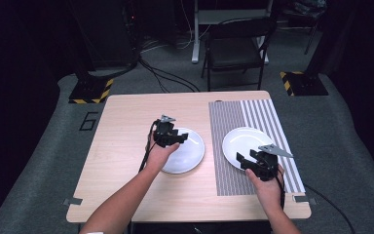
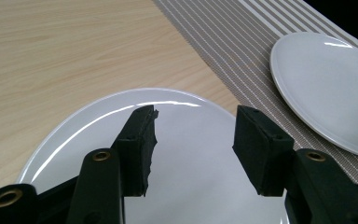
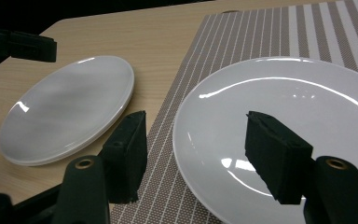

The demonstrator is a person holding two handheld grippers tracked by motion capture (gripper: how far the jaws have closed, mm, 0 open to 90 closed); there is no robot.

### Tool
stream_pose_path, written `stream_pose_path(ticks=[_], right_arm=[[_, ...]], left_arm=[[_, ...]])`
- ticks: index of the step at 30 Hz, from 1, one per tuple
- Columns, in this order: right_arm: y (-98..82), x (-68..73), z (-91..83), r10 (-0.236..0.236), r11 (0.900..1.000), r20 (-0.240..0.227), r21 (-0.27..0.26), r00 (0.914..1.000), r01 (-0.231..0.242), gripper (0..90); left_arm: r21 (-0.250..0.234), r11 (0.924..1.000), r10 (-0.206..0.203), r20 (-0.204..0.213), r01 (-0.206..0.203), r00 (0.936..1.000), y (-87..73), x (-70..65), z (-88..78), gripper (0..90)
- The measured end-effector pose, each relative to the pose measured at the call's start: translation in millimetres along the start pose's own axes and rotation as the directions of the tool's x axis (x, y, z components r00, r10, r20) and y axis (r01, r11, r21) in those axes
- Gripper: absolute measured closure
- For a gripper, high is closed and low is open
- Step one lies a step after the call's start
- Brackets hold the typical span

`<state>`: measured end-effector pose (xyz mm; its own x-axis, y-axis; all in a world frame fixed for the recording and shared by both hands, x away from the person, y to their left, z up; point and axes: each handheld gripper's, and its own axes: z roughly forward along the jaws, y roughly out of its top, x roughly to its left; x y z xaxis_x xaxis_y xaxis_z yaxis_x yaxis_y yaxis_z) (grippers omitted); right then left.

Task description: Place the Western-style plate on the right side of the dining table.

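Two plates: left plate [image 1: 185, 151] sits mid-frame on bare wood, right plate [image 1: 246, 146] on the striped mat [image 1: 229, 126]. Left gripper [image 1: 177, 138] and right gripper [image 1: 246, 159] hover spread, pinching nothing. Looks like pre-grab; next they'd need to straddle a rim.

Both forearms reach forward; left gripper [image 1: 171, 135] and right gripper [image 1: 256, 163] (seemingly tilted downward) hold jaws apart, empty.

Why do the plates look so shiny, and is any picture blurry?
High view: a lit table in a dark room, slightly soft. Left gripper view: a bright glare arc on the near plate. Right gripper view: glare streaks on the plate on the mat; the bare-wood plate looks smeared.
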<state>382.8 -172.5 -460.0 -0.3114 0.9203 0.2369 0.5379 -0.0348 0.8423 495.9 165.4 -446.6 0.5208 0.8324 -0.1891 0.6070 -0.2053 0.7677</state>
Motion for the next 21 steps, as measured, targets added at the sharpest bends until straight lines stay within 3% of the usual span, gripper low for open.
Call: stream_pose_path(ticks=[5,9,12,21], right_arm=[[-4.3,9.3,2.8,-0.014,1.000,-0.024,0.015,0.9996,0.014,38.0],[-5.6,18.9,6.6,-0.051,0.998,-0.060,0.022,0.9969,0.053,37.0],[-5.7,24.5,9.6,-0.049,0.998,-0.088,0.027,0.9950,0.051,36.9],[-11.8,36.1,20.2,-0.106,0.991,-0.095,0.067,0.9898,0.112,36.8]], left_arm=[[-0.023,0.9995,-0.023,-0.018,0.022,0.9996,-8.6,10.7,-13.6,48.1],[-0.041,0.9984,-0.040,-0.034,0.039,0.9986,-17.0,19.2,-25.8,48.1],[-0.050,0.9977,-0.049,-0.047,0.046,0.9977,-24.6,27.0,-35.5,48.1],[-0.059,0.9958,-0.074,-0.067,0.070,0.9950,-50.9,54.3,-60.2,47.0]])
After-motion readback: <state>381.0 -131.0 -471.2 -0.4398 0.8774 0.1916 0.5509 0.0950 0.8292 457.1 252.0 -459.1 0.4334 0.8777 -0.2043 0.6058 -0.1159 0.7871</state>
